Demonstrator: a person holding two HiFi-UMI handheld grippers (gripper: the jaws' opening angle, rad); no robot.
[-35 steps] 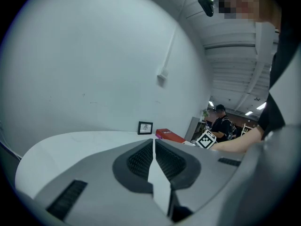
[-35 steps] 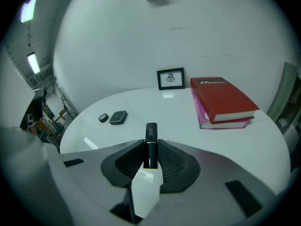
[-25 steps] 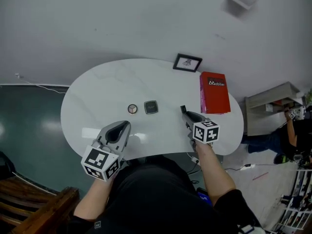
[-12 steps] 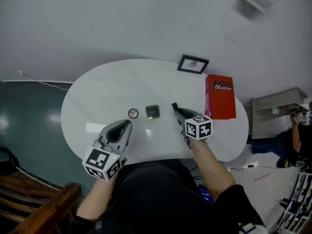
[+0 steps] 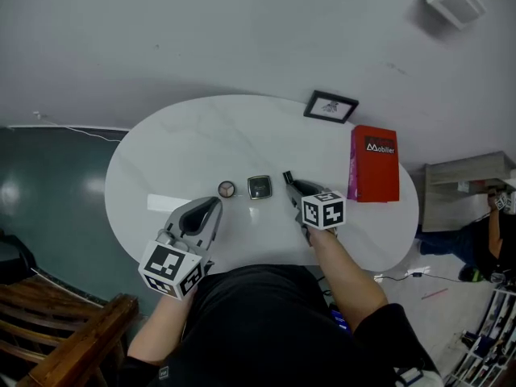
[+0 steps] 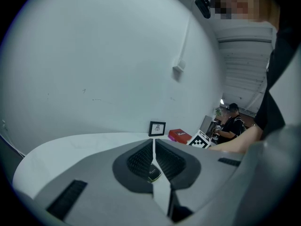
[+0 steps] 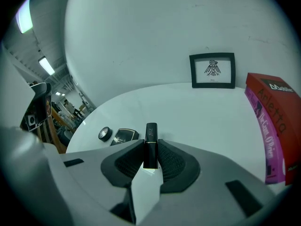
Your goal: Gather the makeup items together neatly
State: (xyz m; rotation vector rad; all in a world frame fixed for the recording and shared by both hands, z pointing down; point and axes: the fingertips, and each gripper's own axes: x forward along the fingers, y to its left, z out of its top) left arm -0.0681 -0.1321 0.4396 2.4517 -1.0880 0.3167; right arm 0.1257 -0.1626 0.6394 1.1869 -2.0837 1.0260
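R hand-held gripper [image 5: 287,181]: jaws part-closed on black lipstick [image 7: 151,136], long axis twd far edge of surface [image 5: 185,139]. Square compact [image 5: 259,187] just to its left, round compact [image 5: 226,189] beyond, mid-surface. L hand-held gripper [image 5: 214,205]: closed, empty, nr round compact.
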